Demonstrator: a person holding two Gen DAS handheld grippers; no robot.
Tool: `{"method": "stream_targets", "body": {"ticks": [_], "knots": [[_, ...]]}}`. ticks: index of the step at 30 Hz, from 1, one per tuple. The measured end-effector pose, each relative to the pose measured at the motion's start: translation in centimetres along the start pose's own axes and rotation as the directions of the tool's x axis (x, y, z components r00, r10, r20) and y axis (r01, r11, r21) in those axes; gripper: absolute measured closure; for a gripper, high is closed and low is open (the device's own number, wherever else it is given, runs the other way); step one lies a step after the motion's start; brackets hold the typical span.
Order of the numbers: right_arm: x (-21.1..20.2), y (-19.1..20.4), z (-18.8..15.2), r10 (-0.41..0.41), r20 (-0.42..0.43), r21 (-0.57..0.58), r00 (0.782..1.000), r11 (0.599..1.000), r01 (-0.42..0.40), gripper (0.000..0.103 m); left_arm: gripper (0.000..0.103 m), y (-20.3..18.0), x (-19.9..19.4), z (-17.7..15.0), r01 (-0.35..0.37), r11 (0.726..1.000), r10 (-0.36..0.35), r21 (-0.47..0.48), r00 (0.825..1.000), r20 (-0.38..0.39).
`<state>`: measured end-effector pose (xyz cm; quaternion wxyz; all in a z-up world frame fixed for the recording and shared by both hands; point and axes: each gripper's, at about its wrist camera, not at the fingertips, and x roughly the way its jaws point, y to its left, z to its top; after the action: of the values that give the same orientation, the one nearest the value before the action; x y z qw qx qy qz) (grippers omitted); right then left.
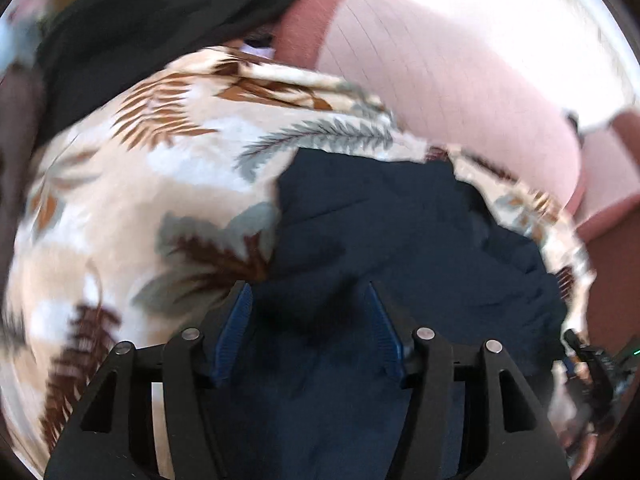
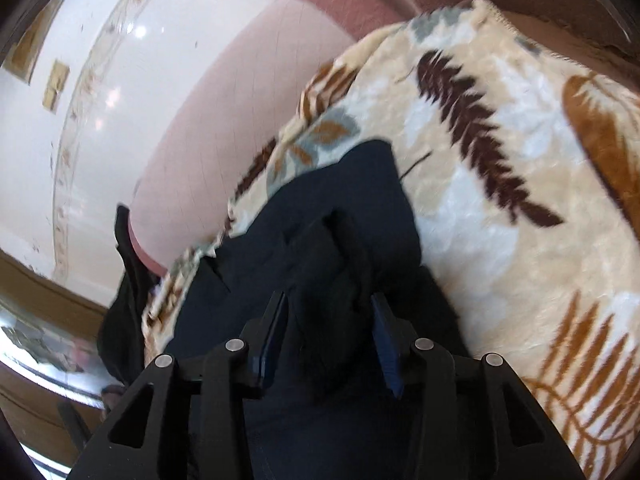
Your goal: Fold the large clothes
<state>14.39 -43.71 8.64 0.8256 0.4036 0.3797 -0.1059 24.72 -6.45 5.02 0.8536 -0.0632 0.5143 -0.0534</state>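
Observation:
A dark navy garment (image 1: 400,240) lies crumpled on a cream blanket with brown and grey leaf prints (image 1: 140,184). My left gripper (image 1: 310,300) is open, its blue pads (image 1: 236,328) spread just above the garment, nothing between them. In the right wrist view the same navy garment (image 2: 340,208) lies on the blanket (image 2: 520,200). My right gripper (image 2: 328,304) is open with a raised bunch of the navy cloth standing between its pads (image 2: 384,340); the jaws are not closed on it.
A pink bed sheet and mattress edge (image 1: 440,80) lie beyond the blanket. A black garment (image 1: 140,40) lies at the far left, also showing in the right wrist view (image 2: 124,300). The right gripper's body (image 1: 592,364) shows at the left view's right edge. White floor (image 2: 120,100).

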Motion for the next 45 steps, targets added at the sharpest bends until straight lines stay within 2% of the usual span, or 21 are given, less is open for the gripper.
{"method": "stream_targets", "body": {"ticks": [1, 2, 3, 4, 5, 6, 7, 9, 10, 12, 16, 19, 23, 27, 30, 32, 35, 39, 41, 43, 45], "knots": [[0.7, 0.2, 0.0, -0.017, -0.020, -0.031, 1.000, 0.999, 0.017, 0.092, 0.045, -0.6, 1.5, 0.3, -0.037, 0.999, 0.038, 0.039, 0.999, -0.025], [1.6, 0.4, -0.3, -0.073, -0.043, -0.073, 0.996, 0.995, 0.070, 0.097, 0.045, -1.0, 3.2, 0.0, -0.099, 0.992, 0.103, 0.078, 0.993, -0.059], [2.7, 0.3, -0.6, -0.130, -0.071, -0.107, 0.989, 0.987, 0.122, 0.097, 0.045, -1.1, 4.7, -0.4, -0.141, 0.984, 0.151, 0.112, 0.985, -0.087], [3.9, 0.1, -0.9, -0.152, -0.106, -0.127, 0.983, 0.982, 0.138, 0.100, 0.042, -1.2, 6.1, -1.1, -0.174, 0.973, 0.191, 0.152, 0.975, -0.111], [3.7, -0.5, -1.2, -0.152, -0.108, -0.128, 0.982, 0.982, 0.138, 0.099, 0.039, -1.1, 6.6, -1.8, -0.188, 0.966, 0.207, 0.180, 0.974, -0.096], [3.4, -0.4, -1.1, -0.147, -0.108, -0.121, 0.983, 0.984, 0.133, 0.097, 0.039, -1.1, 6.1, -2.3, -0.198, 0.960, 0.213, 0.198, 0.976, -0.054], [2.8, 0.0, -1.0, -0.151, -0.113, -0.125, 0.982, 0.983, 0.137, 0.090, 0.039, -1.1, 5.5, -2.7, -0.216, 0.951, 0.231, 0.220, 0.972, -0.046], [1.4, 1.0, -1.4, -0.160, -0.115, -0.164, 0.980, 0.976, 0.141, 0.086, 0.039, -0.8, 4.1, -3.6, -0.184, 0.955, 0.205, 0.235, 0.976, -0.069], [0.7, 1.2, -1.9, -0.164, -0.130, -0.192, 0.978, 0.972, 0.137, 0.076, 0.039, -0.6, 3.0, -4.4, -0.162, 0.955, 0.187, 0.248, 0.979, -0.080], [-0.7, 1.5, -3.3, -0.172, -0.199, -0.242, 0.965, 0.963, 0.122, 0.065, 0.040, -0.7, 2.1, -5.8, -0.144, 0.950, 0.180, 0.278, 0.977, -0.111], [-3.5, 0.7, -7.9, -0.265, -0.306, -0.347, 0.915, 0.926, 0.152, 0.064, 0.040, -0.2, -0.1, -10.7, -0.078, 0.949, 0.142, 0.305, 0.971, -0.193], [-6.3, -0.7, -11.0, -0.282, -0.321, -0.365, 0.904, 0.918, 0.156, 0.065, 0.039, 0.7, -2.1, -14.3, -0.058, 0.947, 0.130, 0.315, 0.968, -0.212], [-10.4, -2.9, -13.7, -0.288, -0.296, -0.359, 0.911, 0.917, 0.173, 0.064, 0.039, 2.0, -4.4, -18.2, -0.054, 0.937, 0.139, 0.345, 0.963, -0.229], [-14.9, -4.9, -14.7, -0.295, -0.228, -0.331, 0.928, 0.920, 0.211, 0.055, 0.039, 4.8, -7.3, -20.6, 0.003, 0.949, 0.082, 0.316, 0.963, -0.256], [-17.7, -6.9, -14.7, -0.304, -0.156, -0.302, 0.940, 0.920, 0.247, 0.046, 0.038, 7.8, -8.9, -21.4, -0.025, 0.958, 0.097, 0.285, 0.965, -0.243], [-18.5, -8.1, -15.4, -0.298, -0.140, -0.281, 0.944, 0.926, 0.251, 0.042, 0.037, 9.9, -9.2, -22.2, -0.048, 0.966, 0.114, 0.255, 0.961, -0.254], [-18.1, -9.7, -16.5, -0.265, -0.170, -0.253, 0.949, 0.942, 0.218, 0.042, 0.037, 12.3, -8.7, -23.6, -0.026, 0.981, 0.088, 0.190, 0.942, -0.323], [-16.8, -9.9, -17.9, -0.159, -0.223, -0.238, 0.962, 0.966, 0.104, 0.039, 0.032, 12.5, -8.2, -25.9, 0.079, 0.990, -0.026, 0.120, 0.922, -0.386], [-16.9, -9.7, -18.2, -0.083, -0.251, -0.239, 0.964, 0.971, 0.021, 0.039, 0.028, 11.9, -7.9, -27.0, 0.145, 0.985, -0.093, 0.094, 0.902, -0.421], [-16.9, -9.6, -18.7, 0.016, -0.305, -0.223, 0.952, 0.971, -0.088, 0.039, 0.024, 11.4, -7.6, -28.0, 0.179, 0.980, -0.122, 0.087, 0.886, -0.447], [-16.7, -9.5, -18.8, -0.014, -0.302, -0.265, 0.953, 0.962, -0.070, 0.039, 0.021, 10.9, -7.1, -28.4, 0.178, 0.979, -0.117, 0.094, 0.883, -0.454]]}}
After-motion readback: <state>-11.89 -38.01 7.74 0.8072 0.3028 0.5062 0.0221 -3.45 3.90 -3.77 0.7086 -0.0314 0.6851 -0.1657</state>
